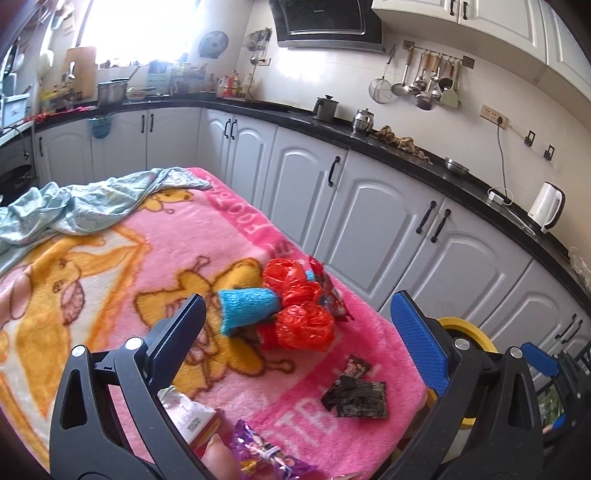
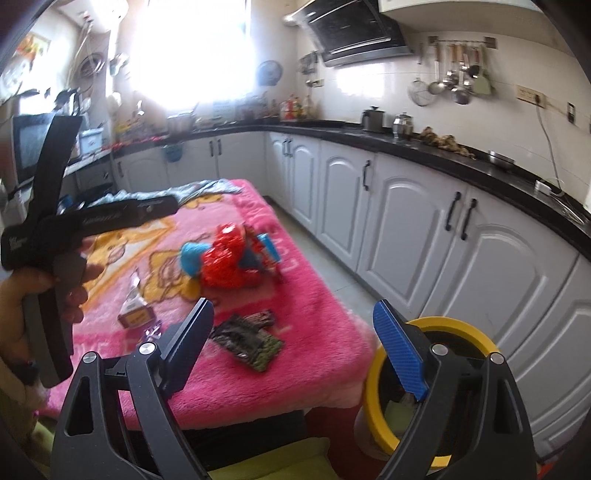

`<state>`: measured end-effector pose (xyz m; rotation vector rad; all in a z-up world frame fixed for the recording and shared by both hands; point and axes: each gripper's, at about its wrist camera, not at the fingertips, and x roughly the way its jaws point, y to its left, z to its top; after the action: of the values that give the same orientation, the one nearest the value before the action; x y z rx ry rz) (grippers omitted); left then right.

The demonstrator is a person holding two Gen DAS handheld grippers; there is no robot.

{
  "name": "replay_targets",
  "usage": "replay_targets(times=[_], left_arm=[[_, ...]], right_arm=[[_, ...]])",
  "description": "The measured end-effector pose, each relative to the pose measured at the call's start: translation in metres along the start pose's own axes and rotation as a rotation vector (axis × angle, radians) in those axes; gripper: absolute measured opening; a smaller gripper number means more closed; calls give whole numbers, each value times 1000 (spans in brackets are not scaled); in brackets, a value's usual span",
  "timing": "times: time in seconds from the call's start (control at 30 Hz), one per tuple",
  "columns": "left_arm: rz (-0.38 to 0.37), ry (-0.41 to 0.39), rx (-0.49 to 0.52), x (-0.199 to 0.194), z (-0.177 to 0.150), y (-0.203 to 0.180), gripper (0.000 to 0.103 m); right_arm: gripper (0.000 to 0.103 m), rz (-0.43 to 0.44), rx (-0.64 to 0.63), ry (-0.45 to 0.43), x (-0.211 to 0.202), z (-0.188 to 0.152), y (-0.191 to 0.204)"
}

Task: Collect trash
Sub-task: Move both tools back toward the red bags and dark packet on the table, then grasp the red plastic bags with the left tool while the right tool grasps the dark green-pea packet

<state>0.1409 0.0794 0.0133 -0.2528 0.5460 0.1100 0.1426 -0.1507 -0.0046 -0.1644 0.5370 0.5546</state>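
My left wrist view looks from close above the near end of the table (image 1: 155,236), facing along it toward the window corner. My right wrist view sits farther back and lower, off the table's (image 2: 317,295) near corner, facing the same way. Both share the tabletop, the counter run and the yellow-rimmed bin (image 1: 476,332) (image 2: 373,376).

Domestic kitchen: white cabinets (image 1: 373,218) under a black L-shaped counter (image 1: 406,155), range hood (image 1: 325,26), hanging utensils (image 1: 424,85), electric kettle (image 1: 546,206), stockpot (image 1: 110,92) by the window, and a blanket-covered table (image 1: 166,258).
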Motion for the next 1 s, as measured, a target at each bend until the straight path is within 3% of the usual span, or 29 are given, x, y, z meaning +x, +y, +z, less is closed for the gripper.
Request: replay_targets(times=[0.4, 0.8, 1.0], left_arm=[[26, 56, -26, 19, -10, 20, 92], [-23, 133, -32, 48, -22, 18, 92], [-48, 176, -23, 69, -24, 10, 82]], right_arm=[[86, 58, -87, 86, 36, -16, 36], [86, 74, -133, 200, 91, -36, 32], [86, 107, -141, 245, 125, -37, 32]])
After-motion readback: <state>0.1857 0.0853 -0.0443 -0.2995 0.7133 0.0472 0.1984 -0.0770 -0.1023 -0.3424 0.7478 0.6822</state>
